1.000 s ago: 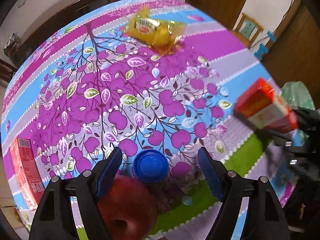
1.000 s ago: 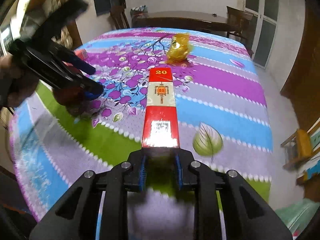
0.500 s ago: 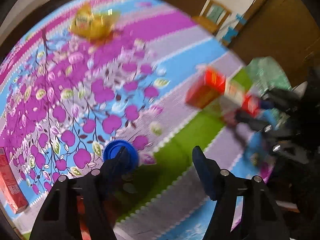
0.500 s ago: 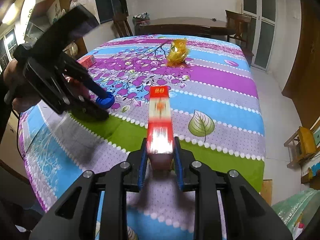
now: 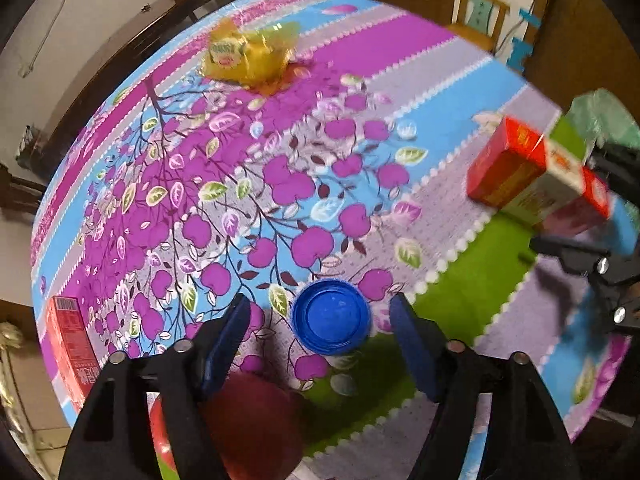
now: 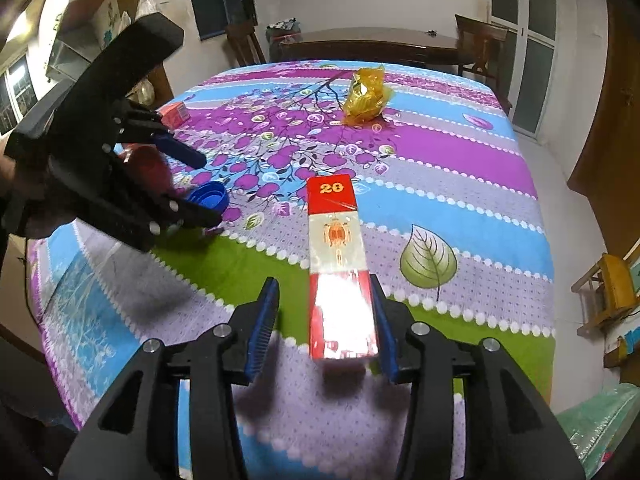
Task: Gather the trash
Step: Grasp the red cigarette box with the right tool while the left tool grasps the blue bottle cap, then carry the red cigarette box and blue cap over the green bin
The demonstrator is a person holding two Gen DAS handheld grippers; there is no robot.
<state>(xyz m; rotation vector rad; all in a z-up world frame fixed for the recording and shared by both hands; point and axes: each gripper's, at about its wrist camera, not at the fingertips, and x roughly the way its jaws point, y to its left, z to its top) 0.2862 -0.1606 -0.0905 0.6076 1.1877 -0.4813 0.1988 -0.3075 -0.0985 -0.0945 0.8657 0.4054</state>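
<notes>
A long red and white carton point(image 6: 340, 264) lies between the fingers of my right gripper point(image 6: 326, 320), whose jaws are opening. The carton leans on the right pad and a gap shows at the left pad. A blue bottle cap point(image 5: 331, 317) sits on the tablecloth between the fingers of my open left gripper point(image 5: 320, 316), with a gap on each side. In the right wrist view the left gripper point(image 6: 192, 184) hovers over the cap point(image 6: 208, 198). A crumpled yellow wrapper point(image 5: 248, 54) lies at the far side of the table.
A red apple point(image 5: 248, 420) lies just behind the left gripper's fingers. A small red box point(image 5: 72, 344) sits near the table's left edge. A green plastic bag point(image 6: 600, 420) hangs off the table's near right corner. Chairs and a dark wooden table point(image 6: 368, 40) stand beyond.
The right gripper's jaws have come apart from the carton, which they held tight a second ago. The left gripper swung sideways, and the blue cap is again between its fingers.
</notes>
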